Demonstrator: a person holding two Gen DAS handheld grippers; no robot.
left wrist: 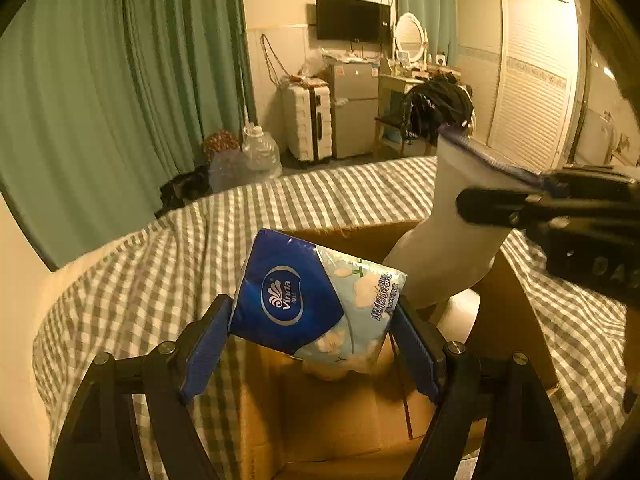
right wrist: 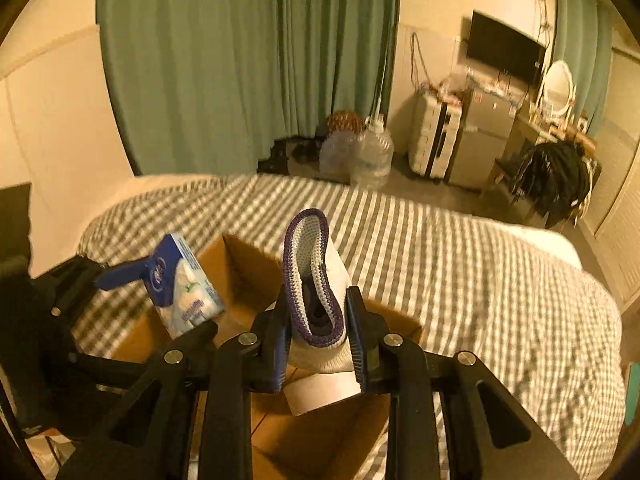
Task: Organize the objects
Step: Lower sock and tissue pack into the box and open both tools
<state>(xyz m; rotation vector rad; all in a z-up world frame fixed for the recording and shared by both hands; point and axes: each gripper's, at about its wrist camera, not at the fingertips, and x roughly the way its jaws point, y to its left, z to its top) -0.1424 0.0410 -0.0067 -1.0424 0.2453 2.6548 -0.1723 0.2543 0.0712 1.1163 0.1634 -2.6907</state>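
Showing most plainly in the left wrist view: left claw (left wrist: 312, 344), blue pads set wide and clamped on the two ends of a tissue pack (left wrist: 316, 300), blue "Vinda" face toward the camera. Pack is tilted, held above an open box (left wrist: 320, 420) on the bed (left wrist: 160, 248). Same view gives the sock (left wrist: 448, 240) side-on, white with a purple cuff, hanging into the box's far corner, cuff pinched in the right claw (left wrist: 552, 184) entering from the right edge.

Right wrist view only: right claw (right wrist: 318, 332) seen from behind, pads nearly together, squeezed on the sock (right wrist: 316, 280) just below its cuff, the cuff's mouth open toward the camera. Pale card (right wrist: 324, 394) lies in the box (right wrist: 248, 276) under the sock. Tissue pack (right wrist: 184, 284) appears at left, in the left claw (right wrist: 132, 272), beside the sock but apart from it.

Beyond the bed, both views: green curtain (left wrist: 120, 80), water jugs (right wrist: 372, 152), suitcase (left wrist: 306, 120), fridge (left wrist: 354, 108), television (left wrist: 352, 18).
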